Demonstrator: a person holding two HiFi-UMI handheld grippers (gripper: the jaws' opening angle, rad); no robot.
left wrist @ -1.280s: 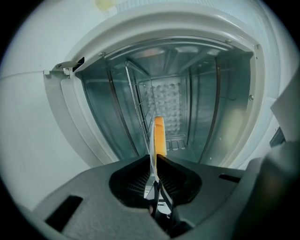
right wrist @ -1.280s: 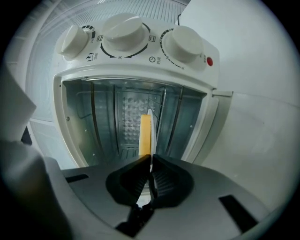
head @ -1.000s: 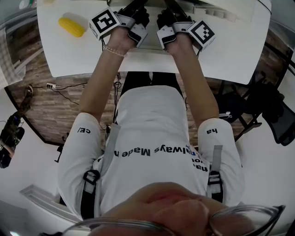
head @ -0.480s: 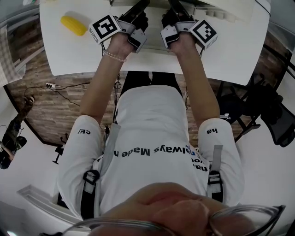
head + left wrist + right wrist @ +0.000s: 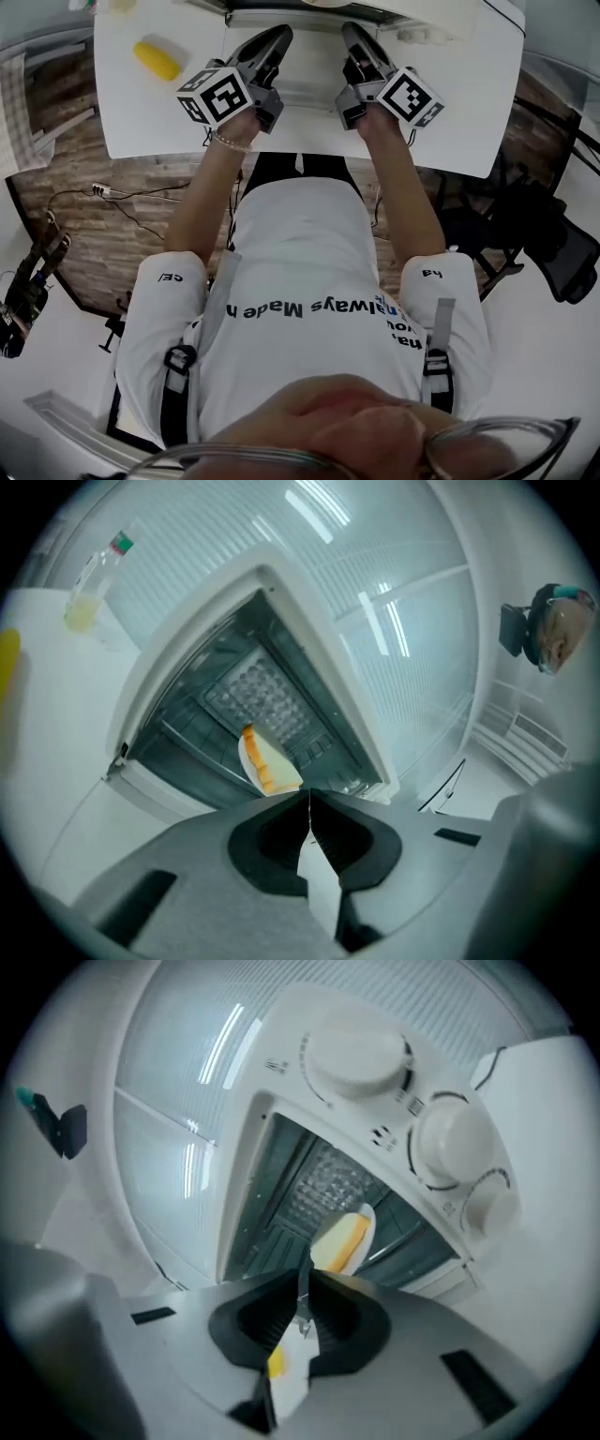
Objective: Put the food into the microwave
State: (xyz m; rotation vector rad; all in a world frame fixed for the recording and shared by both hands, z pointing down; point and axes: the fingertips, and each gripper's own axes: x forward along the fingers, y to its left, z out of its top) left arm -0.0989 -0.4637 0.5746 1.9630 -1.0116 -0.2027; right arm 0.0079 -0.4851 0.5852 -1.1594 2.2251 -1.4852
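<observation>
The microwave [image 5: 272, 602] stands open in front of me, its door [image 5: 302, 82] folded down onto the white table [image 5: 450, 112]. Inside it sits a white plate with yellow-orange food [image 5: 267, 761], seen in the right gripper view too as the plate [image 5: 342, 1237]. My left gripper [image 5: 279, 34] and right gripper [image 5: 352, 30] hover side by side over the door, both pointing into the opening. The left gripper [image 5: 309, 803] and the right gripper [image 5: 303, 1290] are each shut, short of the plate, with nothing between the jaws.
A yellow corn cob [image 5: 156, 59] lies on the table to the left. A small bottle [image 5: 94, 583] stands further back on the left. Two large knobs [image 5: 356, 1054] are on the microwave's right side. A dark chair [image 5: 553, 234] is right of the table.
Both grippers have drawn back from the microwave toward the person, and now show more fully over the table. The corn has not moved.
</observation>
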